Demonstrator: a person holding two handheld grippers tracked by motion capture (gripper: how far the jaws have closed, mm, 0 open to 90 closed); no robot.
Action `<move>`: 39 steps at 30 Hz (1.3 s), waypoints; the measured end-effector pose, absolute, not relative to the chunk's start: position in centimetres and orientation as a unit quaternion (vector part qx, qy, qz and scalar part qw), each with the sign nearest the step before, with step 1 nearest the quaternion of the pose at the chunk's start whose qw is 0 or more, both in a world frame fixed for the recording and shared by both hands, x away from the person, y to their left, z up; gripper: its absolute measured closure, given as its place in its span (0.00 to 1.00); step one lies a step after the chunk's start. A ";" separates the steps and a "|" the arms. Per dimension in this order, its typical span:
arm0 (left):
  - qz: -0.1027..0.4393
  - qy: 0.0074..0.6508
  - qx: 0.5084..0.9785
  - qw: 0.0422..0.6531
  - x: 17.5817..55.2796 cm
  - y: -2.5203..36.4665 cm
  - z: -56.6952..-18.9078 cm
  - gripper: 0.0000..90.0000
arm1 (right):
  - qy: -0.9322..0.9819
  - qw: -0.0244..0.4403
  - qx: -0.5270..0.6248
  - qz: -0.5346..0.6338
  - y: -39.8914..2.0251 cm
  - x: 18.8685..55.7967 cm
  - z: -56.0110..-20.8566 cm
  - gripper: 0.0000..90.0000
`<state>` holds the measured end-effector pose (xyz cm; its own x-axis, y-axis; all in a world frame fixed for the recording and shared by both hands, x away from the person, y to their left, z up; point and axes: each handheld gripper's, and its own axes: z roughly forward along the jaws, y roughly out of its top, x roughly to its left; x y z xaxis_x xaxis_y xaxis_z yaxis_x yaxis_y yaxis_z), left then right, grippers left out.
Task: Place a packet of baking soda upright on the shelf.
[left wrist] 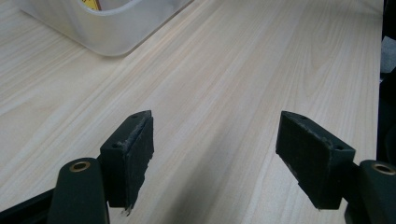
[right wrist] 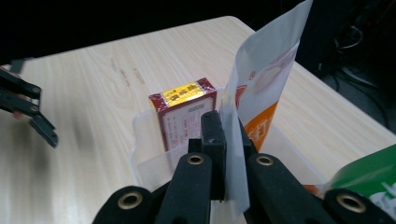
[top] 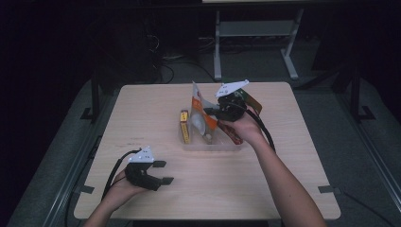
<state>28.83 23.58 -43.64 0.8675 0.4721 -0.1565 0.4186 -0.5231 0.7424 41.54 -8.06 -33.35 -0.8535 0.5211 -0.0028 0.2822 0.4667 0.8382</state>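
Gripping the pouch (right wrist: 261, 79) in my right tool (right wrist: 229, 140) over the bin (right wrist: 144, 163), left tool (left wrist: 224, 154) open, I'd next lower it in.

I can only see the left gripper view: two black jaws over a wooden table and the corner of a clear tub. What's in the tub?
Observer: A red and yellow box stands in the tub.
Operator: Anything else?
Observer: A white and orange pouch stands upright over it.
Operator: Is someone holding that?
Observer: Yes, the right gripper is shut on its edge.
Operator: And the other gripper?
Observer: The left gripper is open near the table's front left, holding nothing.
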 end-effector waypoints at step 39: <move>0.030 0.230 0.884 0.406 28.5 22.5 -44.3 0.29 | 0.845 0.135 0.250 0.453 -14.4 33.7 -36.8 0.42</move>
<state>28.51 22.55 -44.26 0.8927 0.4303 -0.1340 0.3819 -0.5645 0.7318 33.70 -14.42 -36.76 -0.8387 0.5447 -0.0017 0.2997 0.4642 0.8335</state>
